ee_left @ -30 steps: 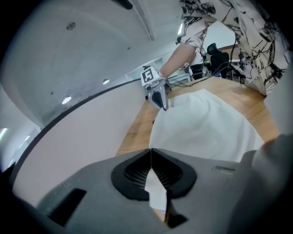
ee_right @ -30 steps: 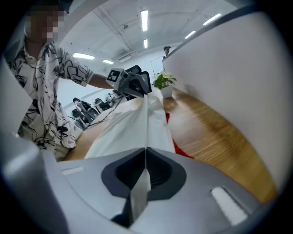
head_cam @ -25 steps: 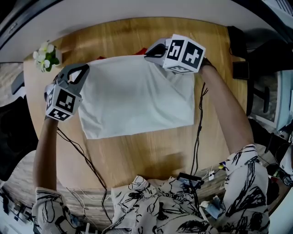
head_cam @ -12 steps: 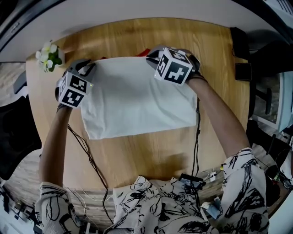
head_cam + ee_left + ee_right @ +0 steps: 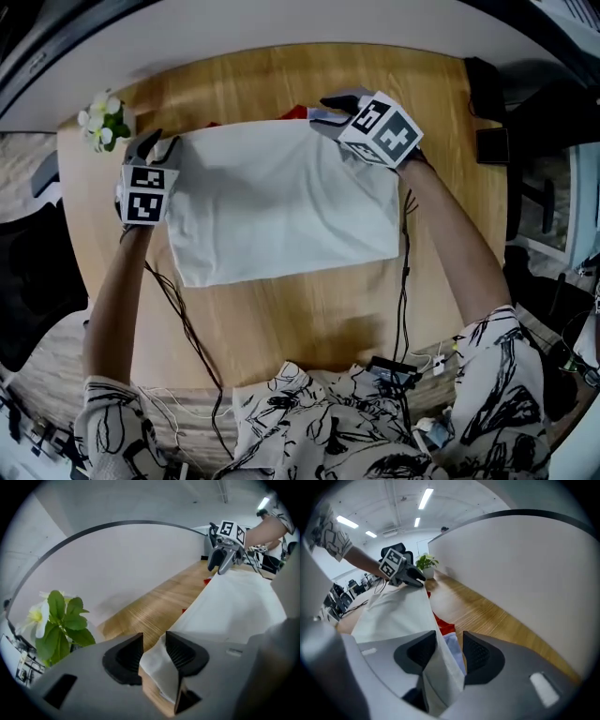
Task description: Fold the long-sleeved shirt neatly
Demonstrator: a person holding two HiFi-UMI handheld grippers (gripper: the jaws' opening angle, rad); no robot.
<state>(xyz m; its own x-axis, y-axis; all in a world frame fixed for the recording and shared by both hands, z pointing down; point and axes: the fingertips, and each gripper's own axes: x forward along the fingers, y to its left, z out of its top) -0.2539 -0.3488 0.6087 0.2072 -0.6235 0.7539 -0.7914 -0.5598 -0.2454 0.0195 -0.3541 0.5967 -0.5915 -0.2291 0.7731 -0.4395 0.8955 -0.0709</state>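
A white long-sleeved shirt [image 5: 281, 202] lies folded into a rectangle on the wooden table [image 5: 309, 319]. My left gripper [image 5: 155, 145] is at the shirt's far left corner. Its jaws have just been opening, and a fold of white cloth [image 5: 157, 667] still lies loosely between them [image 5: 154, 654]. My right gripper [image 5: 328, 101] is at the far right corner. Its jaws have just been opening too, with the shirt's edge [image 5: 440, 667] hanging slack between them [image 5: 449, 651]. A red bit of fabric [image 5: 443, 625] peeks out beyond that edge.
A small potted plant [image 5: 101, 117] with white flowers stands at the table's far left corner, close to my left gripper. Black cables [image 5: 408, 244] trail down the right side of the shirt. Dark items [image 5: 492, 141] sit off the table's right edge. A white curved wall [image 5: 131, 564] borders the far side.
Both grippers have rolled and settled lower at the shirt's far corners. The left one has shifted slightly toward the far edge. The shirt's far edge now lies flatter on the table.
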